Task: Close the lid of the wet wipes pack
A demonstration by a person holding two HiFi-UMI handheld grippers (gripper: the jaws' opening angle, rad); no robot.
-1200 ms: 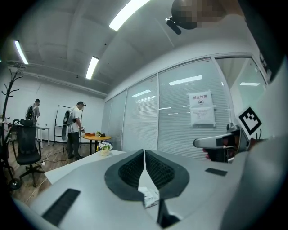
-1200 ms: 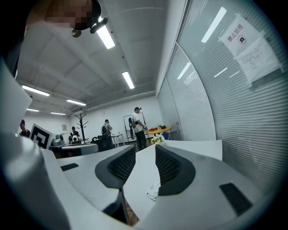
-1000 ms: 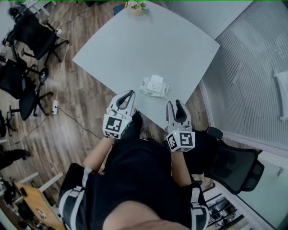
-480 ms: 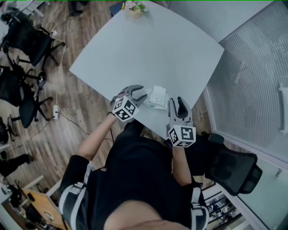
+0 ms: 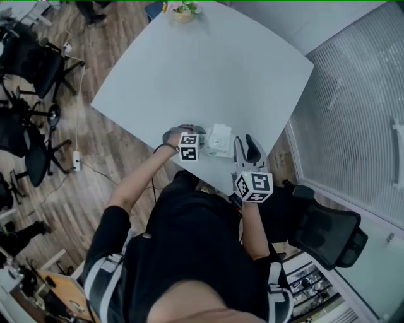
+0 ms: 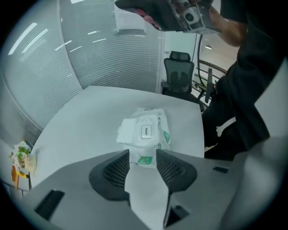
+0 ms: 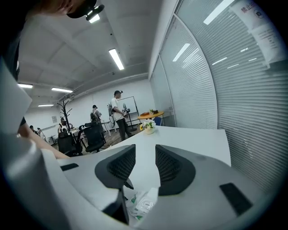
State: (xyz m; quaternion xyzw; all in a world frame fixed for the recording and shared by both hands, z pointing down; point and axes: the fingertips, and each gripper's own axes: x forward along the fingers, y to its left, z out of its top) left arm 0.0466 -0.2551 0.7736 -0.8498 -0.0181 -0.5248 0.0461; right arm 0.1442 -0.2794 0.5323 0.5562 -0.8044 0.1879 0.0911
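The white wet wipes pack [image 5: 218, 140] lies near the table's front corner; its white lid [image 6: 126, 131] is folded out to the left of an "OPEN" label. My left gripper [image 5: 189, 132] points steeply down at the pack's left end. In the left gripper view its jaws are opening [image 6: 143, 159], the pack's near end [image 6: 145, 160] shows in the gap, and the pads do not press on it. My right gripper [image 5: 245, 142] hovers to the right of the pack, open and empty [image 7: 145, 161], with the pack [image 7: 141, 204] below its jaws.
The grey table [image 5: 202, 69] carries a small flower pot [image 5: 182, 11] at its far corner. Office chairs [image 5: 31, 57] stand on the wooden floor at left, another chair [image 5: 325, 230] at right. A blinded glass wall [image 5: 353, 94] runs along the right. People [image 7: 118, 112] stand far off.
My left gripper swung down and to the right onto the pack's left end, rolling as it went, and its jaws spread apart. My right gripper moved forward beside the pack.
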